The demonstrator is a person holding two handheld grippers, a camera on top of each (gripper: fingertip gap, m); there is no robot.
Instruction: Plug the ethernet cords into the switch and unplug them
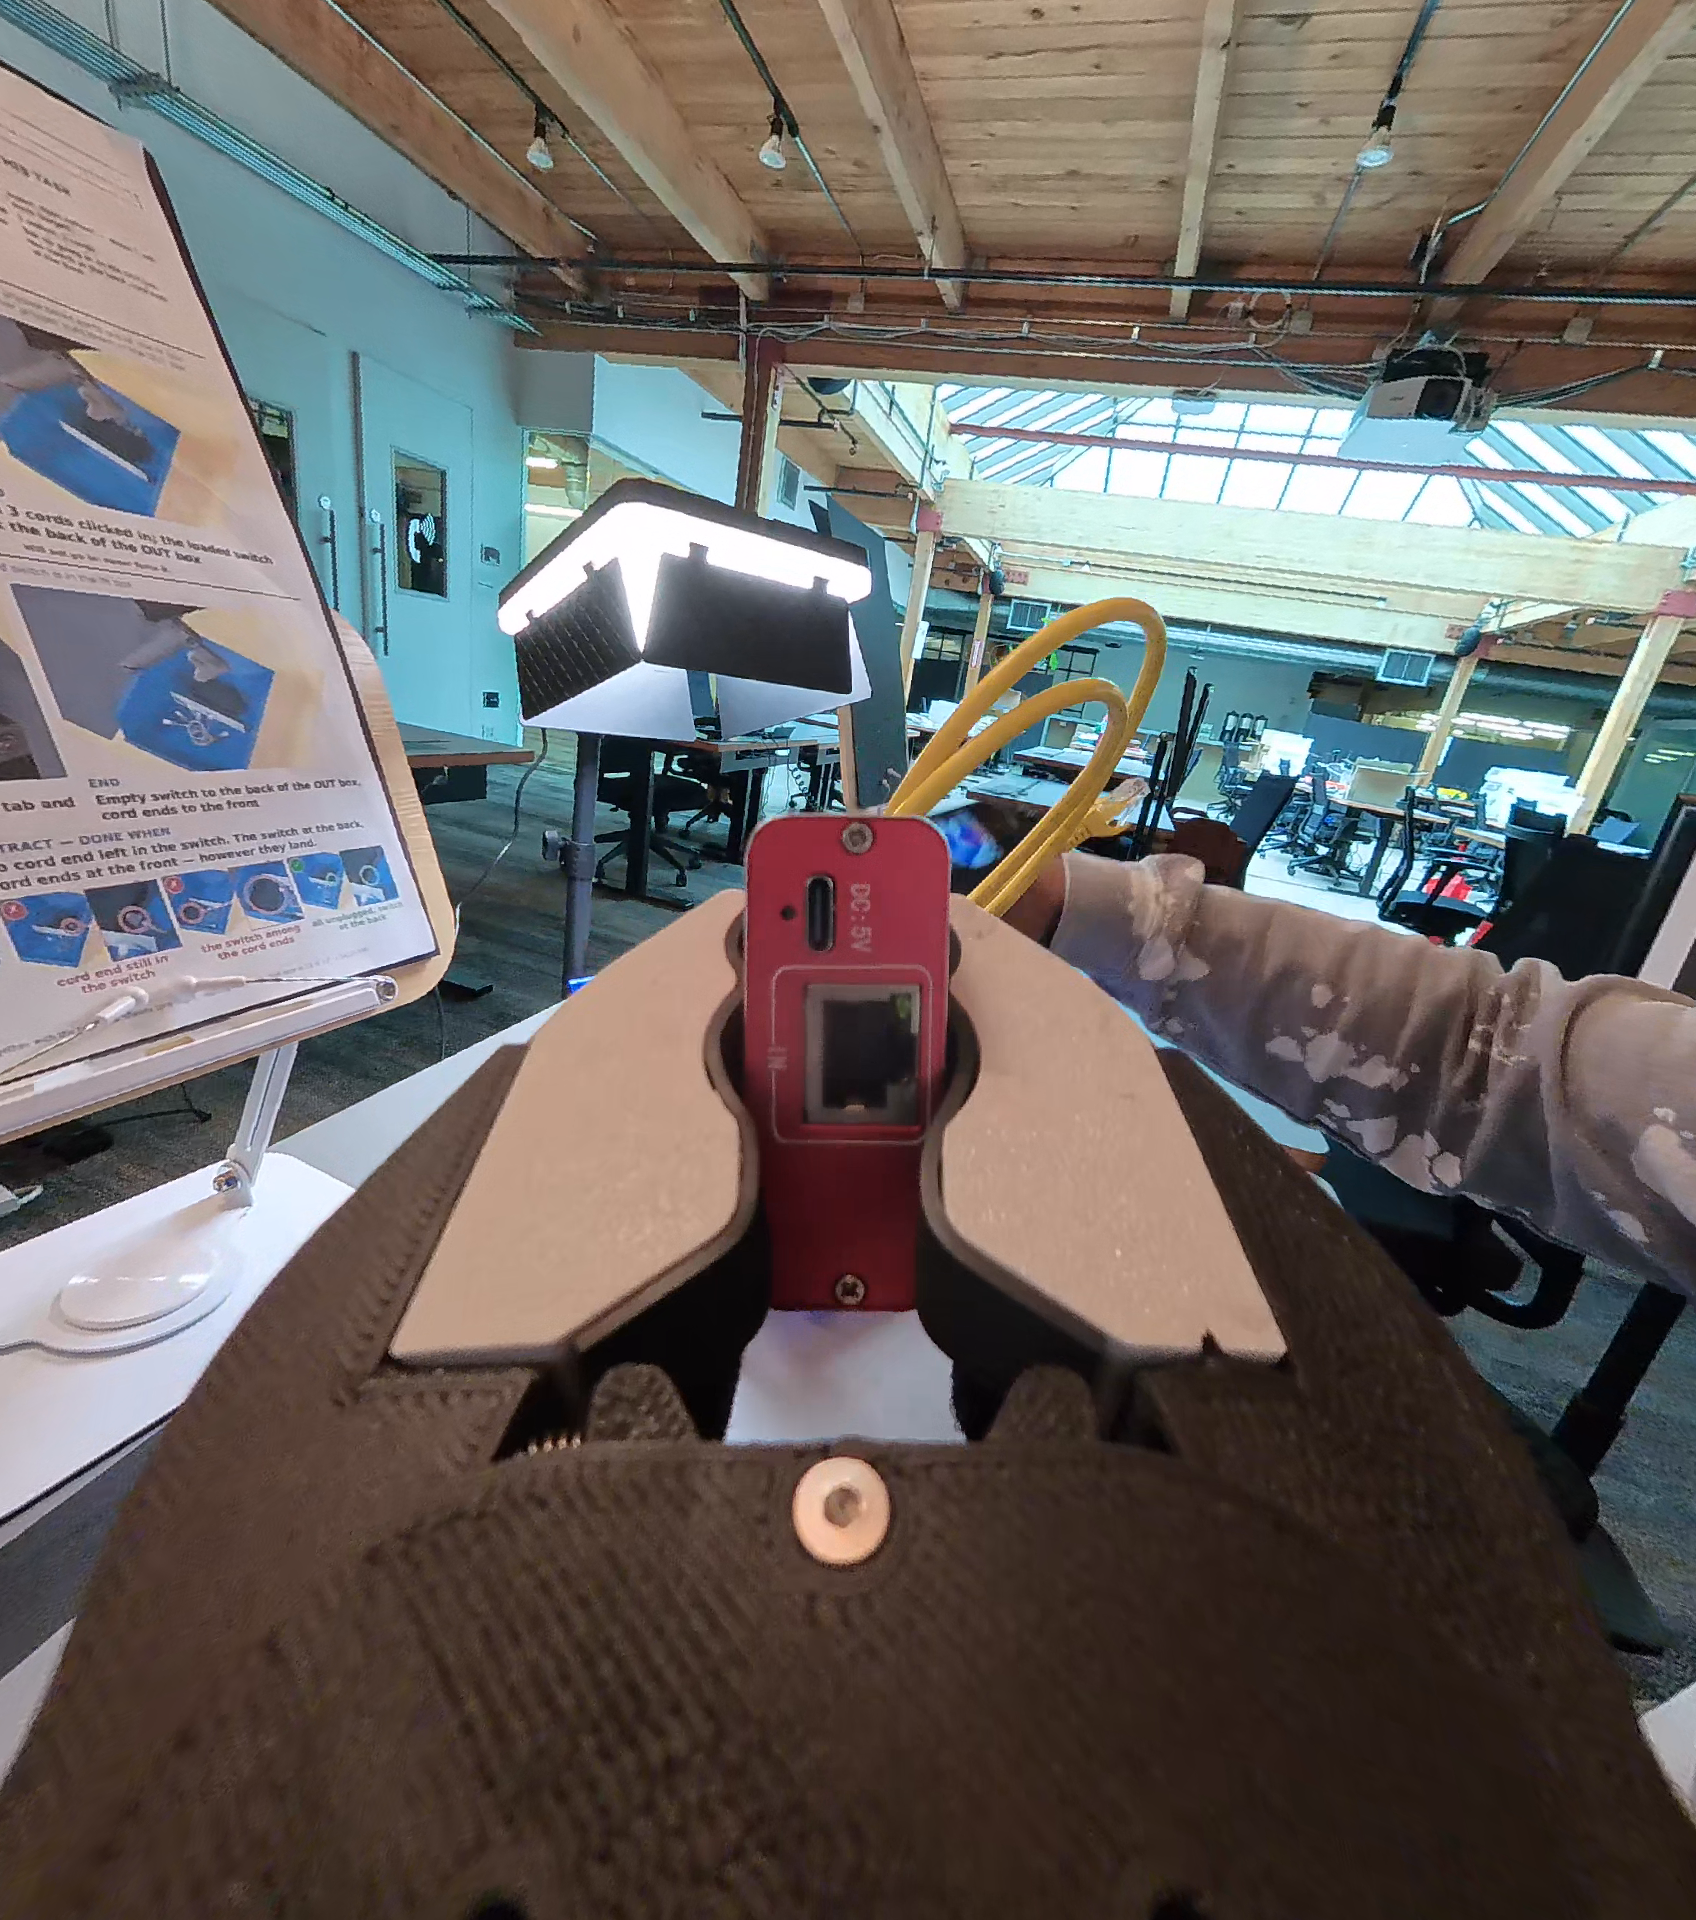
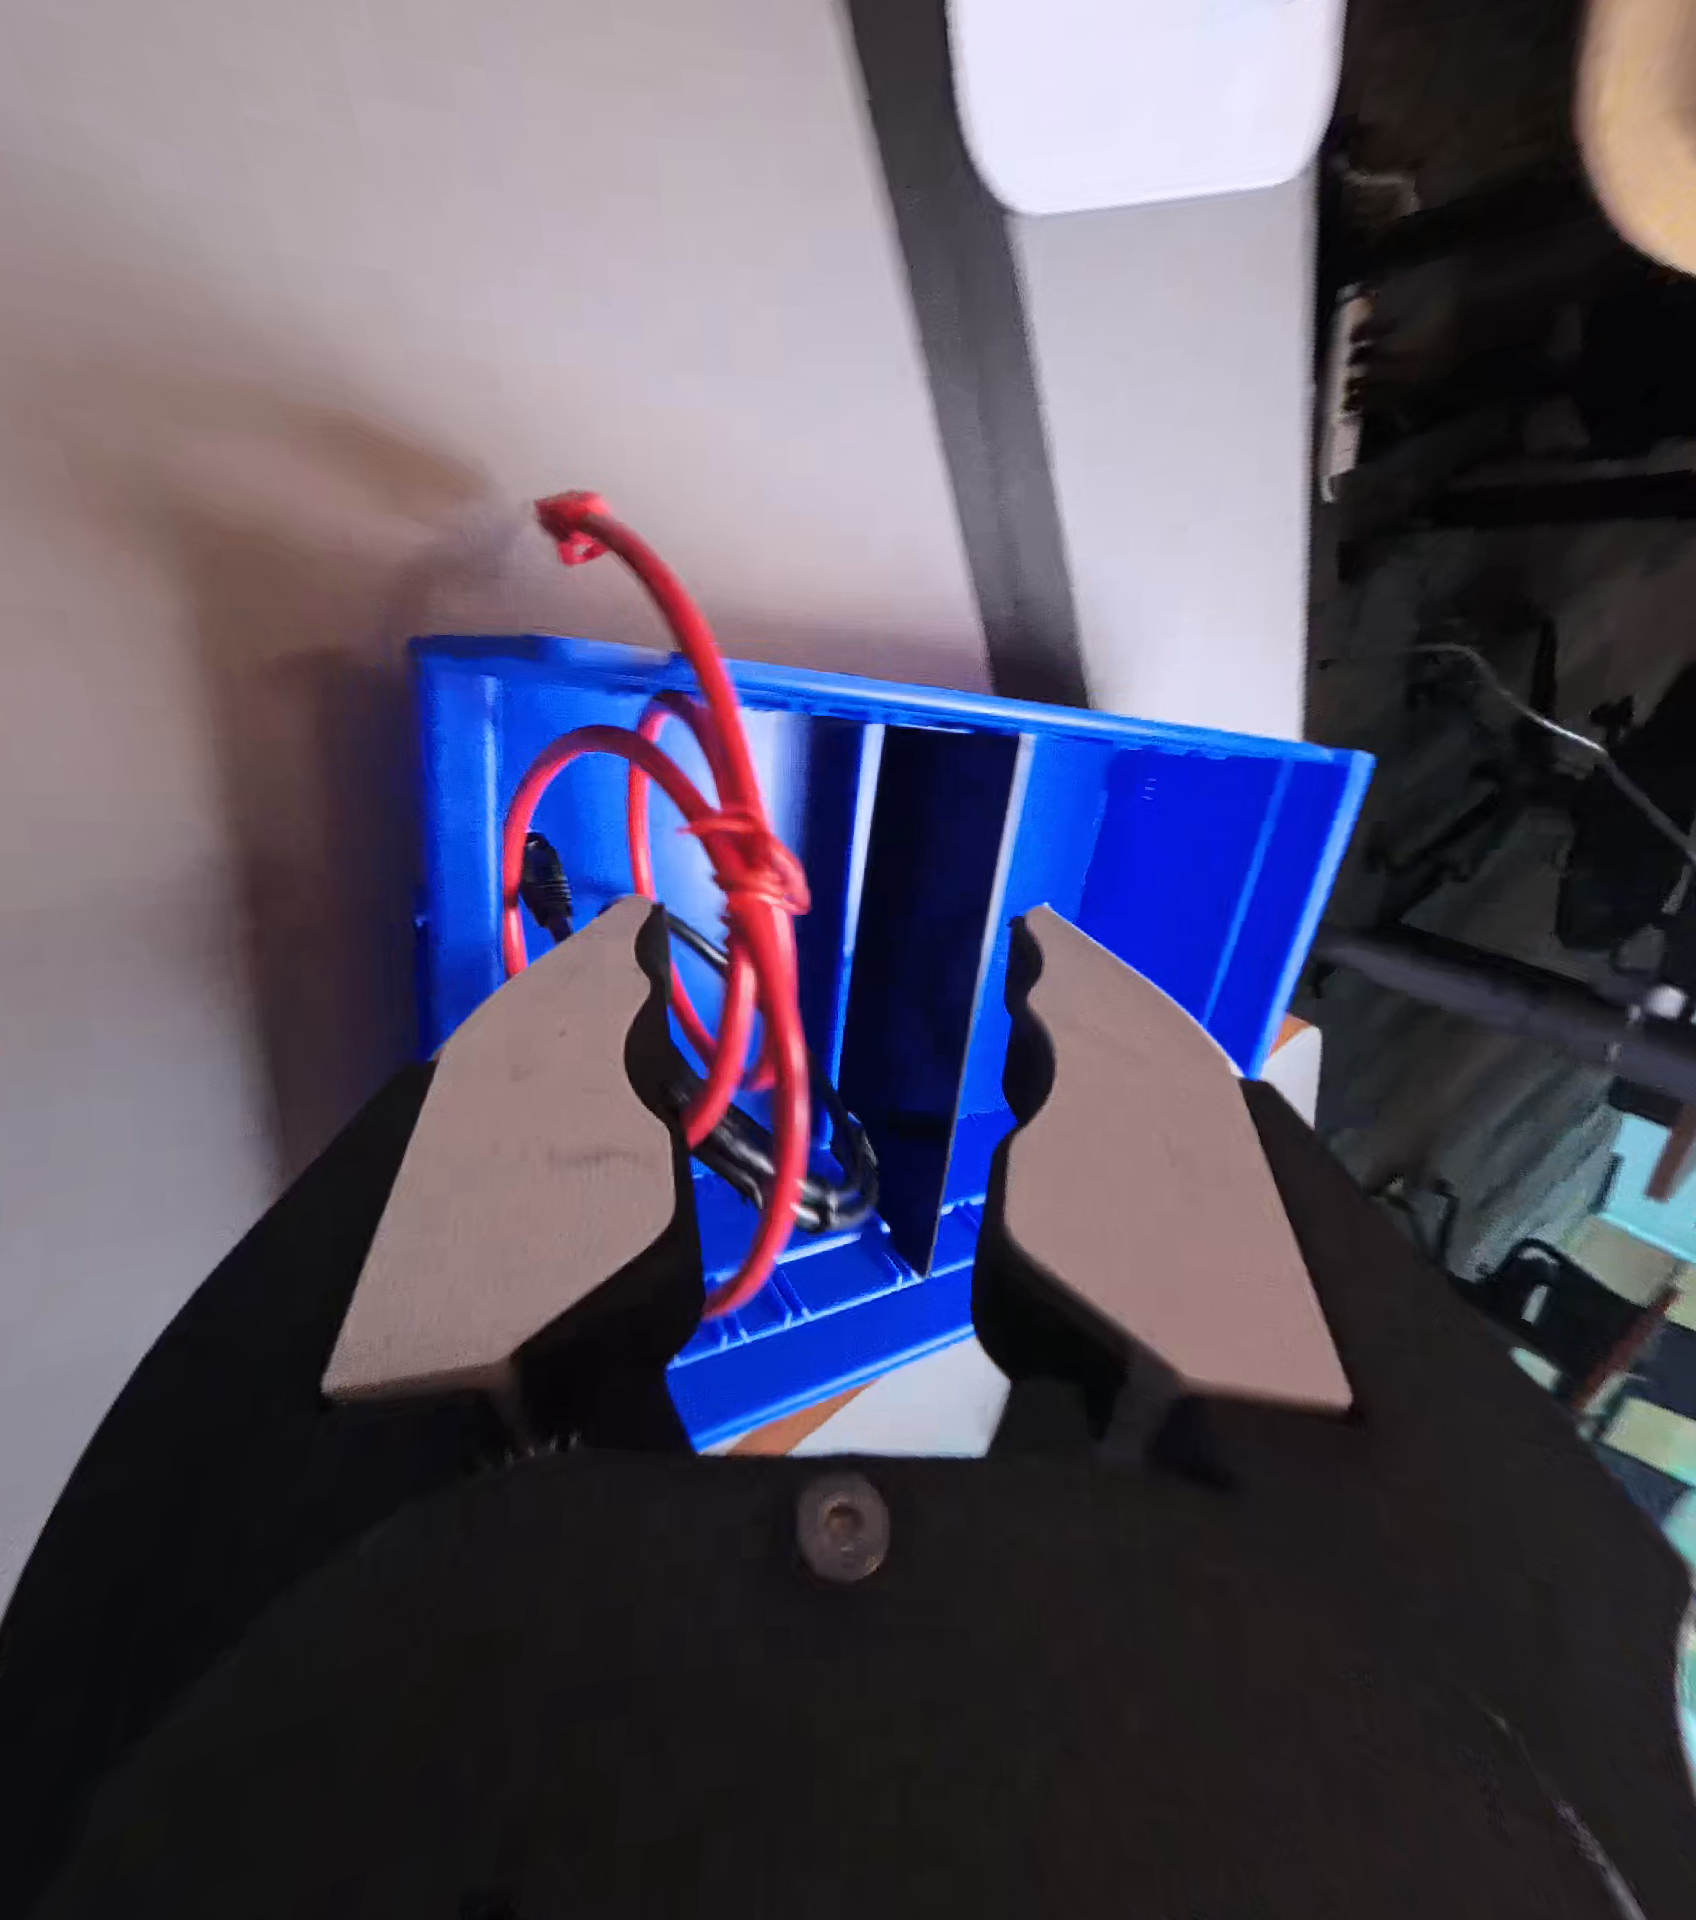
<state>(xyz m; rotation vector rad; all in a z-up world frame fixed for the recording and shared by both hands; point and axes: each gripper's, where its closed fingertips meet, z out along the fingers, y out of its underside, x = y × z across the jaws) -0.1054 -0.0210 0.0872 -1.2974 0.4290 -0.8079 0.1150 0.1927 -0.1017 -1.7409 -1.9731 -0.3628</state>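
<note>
The left gripper [image 1: 846, 1039] clamps the small red metal switch [image 1: 846, 1049] upright, yellow looped cord [image 1: 1052, 727] behind it. The right gripper [image 2: 828, 961] hangs spread over the blue plastic bin [image 2: 1187, 831] holding a coiled red cord [image 2: 719, 883].

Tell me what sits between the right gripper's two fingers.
Right wrist view: nothing is held. The right gripper is open; through the gap show the bin's dark divider and part of the red cord beyond.
</note>
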